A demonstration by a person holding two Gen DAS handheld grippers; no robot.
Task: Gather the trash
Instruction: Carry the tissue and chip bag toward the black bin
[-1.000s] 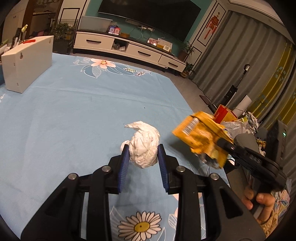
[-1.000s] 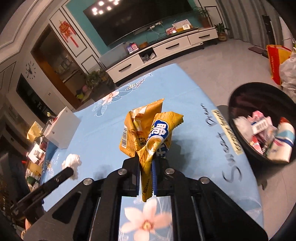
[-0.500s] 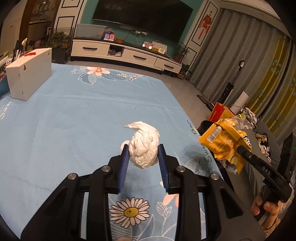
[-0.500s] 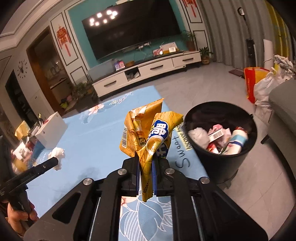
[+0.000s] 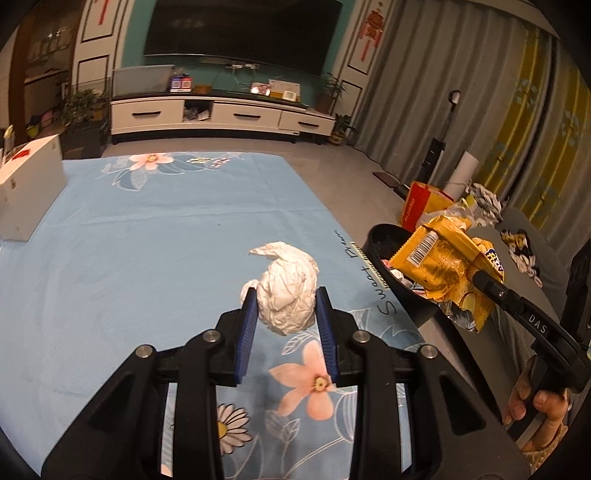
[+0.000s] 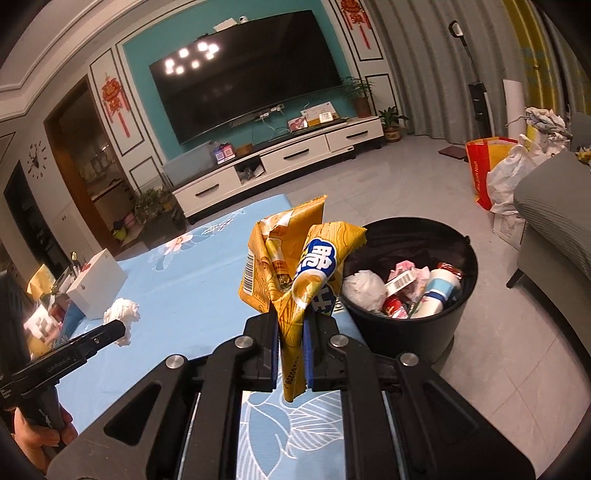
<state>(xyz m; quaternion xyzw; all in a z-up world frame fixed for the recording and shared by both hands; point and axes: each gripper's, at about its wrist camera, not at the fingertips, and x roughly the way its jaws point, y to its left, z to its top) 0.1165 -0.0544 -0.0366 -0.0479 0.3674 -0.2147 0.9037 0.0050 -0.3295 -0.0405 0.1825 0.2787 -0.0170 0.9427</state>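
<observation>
The right gripper (image 6: 290,345) pinches a yellow snack wrapper (image 6: 295,273) between its blue pads, and the wrapper stands up at the centre. At about 2 o'clock from it stands a black trash bin (image 6: 443,317) on the floor, with waste inside. At 9 o'clock, the left gripper (image 6: 110,330) holds a white paper ball (image 6: 123,312) above the blue flowered tablecloth (image 6: 192,280).

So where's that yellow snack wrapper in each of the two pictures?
Left wrist view: the yellow snack wrapper is at the right edge, pinched in the right tool, in front of the black bin.
Right wrist view: the wrapper is dead centre, sticking up from that tool, bin to its right.
Shared landmark: the big television on the teal wall.
</observation>
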